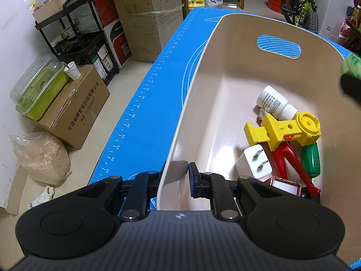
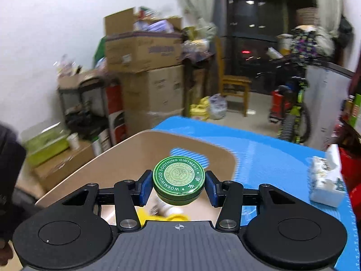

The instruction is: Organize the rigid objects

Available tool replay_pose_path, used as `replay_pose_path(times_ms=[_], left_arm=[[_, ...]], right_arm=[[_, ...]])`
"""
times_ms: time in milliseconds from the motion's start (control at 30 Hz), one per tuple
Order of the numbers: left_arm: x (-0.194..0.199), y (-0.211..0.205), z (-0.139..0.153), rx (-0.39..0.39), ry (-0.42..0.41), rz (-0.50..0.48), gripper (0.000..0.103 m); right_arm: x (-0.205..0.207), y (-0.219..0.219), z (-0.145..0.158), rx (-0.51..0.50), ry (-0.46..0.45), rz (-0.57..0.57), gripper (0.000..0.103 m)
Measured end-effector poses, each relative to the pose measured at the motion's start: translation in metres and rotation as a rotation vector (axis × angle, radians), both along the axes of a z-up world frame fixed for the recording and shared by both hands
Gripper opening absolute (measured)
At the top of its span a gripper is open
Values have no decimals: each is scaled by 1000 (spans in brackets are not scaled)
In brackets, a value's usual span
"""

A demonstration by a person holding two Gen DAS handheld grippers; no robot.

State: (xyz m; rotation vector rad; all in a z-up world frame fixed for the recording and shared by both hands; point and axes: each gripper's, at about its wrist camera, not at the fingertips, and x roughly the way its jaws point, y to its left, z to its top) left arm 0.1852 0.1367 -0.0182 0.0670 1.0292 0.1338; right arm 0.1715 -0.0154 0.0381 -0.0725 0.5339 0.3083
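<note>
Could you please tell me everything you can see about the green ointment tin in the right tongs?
The green ointment tin is a round, flat, metal-looking tin, its lid printed in pale letters "WORMWOOD SOOTHING OINTMENT" around a ringed emblem. It is closed and held lid-up, slightly tilted, gripped at its sides between the blue pads of the right tongs. It hangs above the beige bin, touching nothing else.

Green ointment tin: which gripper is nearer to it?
Right. The right gripper holds the green ointment tin between its pads above the bin; the left gripper is clamped on the bin's rim, apart.
</note>
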Motion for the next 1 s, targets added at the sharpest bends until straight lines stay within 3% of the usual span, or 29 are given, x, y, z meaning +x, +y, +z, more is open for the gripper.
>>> replay_pose_path(times_ms=[333,533,667,767,833,933,1000], left_arm=[[0,-1,0,2,-1,-1,18],[0,-1,0,3,0,-1,19],[-1,-1,4,8,-20,3,21],[-6,-3,14,-5,-47,-11,37],[-10,-7,21,-13,-69,-23,57],[-18,-17,34,7,-113,-26,80],[-23,-22,42,-1,-131,-29,82]], right_arm=[[10,25,-19,-68,156,76,54],[15,21,-26,-44,237,68,54],[11,18,-20,-18,227,52,64],[5,16,-14,4,225,27,74],[0,11,-8,26,222,6,78],[-8,3,3,44,203,-41,85],[-18,-11,13,75,181,-91,90]])
